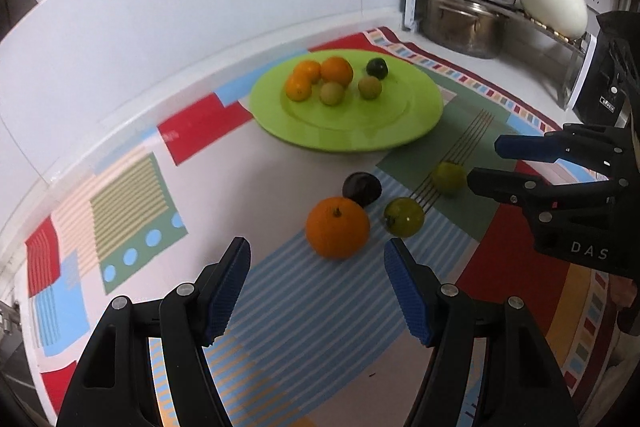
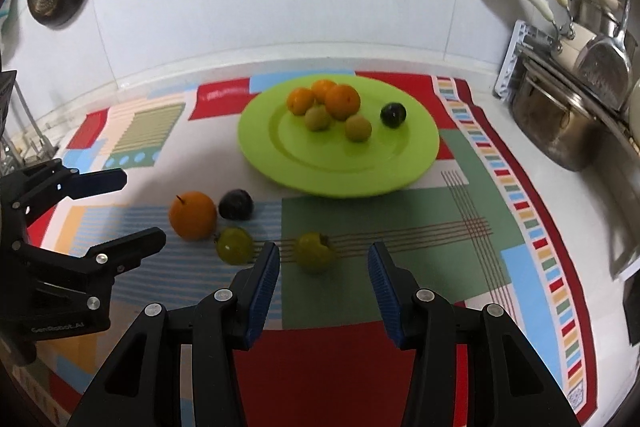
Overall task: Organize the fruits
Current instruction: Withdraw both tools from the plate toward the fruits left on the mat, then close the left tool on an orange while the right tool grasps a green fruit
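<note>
Both claws, left claw (image 1: 318, 267) and right claw (image 2: 323, 261), gape wide, empty.

The left wrist view looks down and forward from just behind the left black two-finger gripper (image 1: 318, 261), whose blue-padded fingers frame a large round orange (image 1: 337, 227) close ahead. The right wrist view looks the same way from behind the right black gripper (image 2: 323, 263), near a small green fruit (image 2: 315, 251). Both share the round lime-green plastic plate (image 1: 416, 115) (image 2: 416, 155) farther ahead, and each shows the other gripper at its side.
</note>
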A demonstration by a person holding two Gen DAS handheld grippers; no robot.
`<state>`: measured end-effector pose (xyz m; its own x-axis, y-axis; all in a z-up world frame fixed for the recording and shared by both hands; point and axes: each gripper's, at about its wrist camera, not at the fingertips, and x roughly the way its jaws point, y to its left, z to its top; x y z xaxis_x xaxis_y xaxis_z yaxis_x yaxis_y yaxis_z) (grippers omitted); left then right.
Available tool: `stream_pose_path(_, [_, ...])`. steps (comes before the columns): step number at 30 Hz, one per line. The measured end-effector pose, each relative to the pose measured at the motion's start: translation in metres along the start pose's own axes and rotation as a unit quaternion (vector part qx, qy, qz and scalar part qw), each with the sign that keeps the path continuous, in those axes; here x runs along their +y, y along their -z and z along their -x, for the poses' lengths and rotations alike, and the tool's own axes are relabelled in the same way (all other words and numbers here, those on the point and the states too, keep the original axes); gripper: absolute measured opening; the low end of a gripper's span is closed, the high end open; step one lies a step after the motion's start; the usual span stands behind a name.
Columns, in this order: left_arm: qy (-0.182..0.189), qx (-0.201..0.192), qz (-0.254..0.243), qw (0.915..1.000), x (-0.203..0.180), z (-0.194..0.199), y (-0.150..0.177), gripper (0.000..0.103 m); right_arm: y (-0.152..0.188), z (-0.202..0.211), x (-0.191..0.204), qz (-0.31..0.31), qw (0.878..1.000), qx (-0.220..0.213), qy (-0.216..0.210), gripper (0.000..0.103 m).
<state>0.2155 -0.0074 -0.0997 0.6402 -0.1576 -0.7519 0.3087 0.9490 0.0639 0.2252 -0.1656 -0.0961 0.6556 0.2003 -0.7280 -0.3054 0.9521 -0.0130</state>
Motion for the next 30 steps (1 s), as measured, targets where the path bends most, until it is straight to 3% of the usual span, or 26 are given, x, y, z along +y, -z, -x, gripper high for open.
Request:
stream_pose_path(18, [0.015,0.006,0.014,0.9998,0.004,-0.030,-0.011,0.068,0.001,-0.035,-0.012,-0.033,0.998,0.036,-0.034,0.047])
stream_pose_path(30, [0.045,0.011,0.022,0.9987,0.002,-0.032,-0.013,0.043,0.000,-0.046,-0.012,-0.039,0.997,0.043,-0.056,0.035])
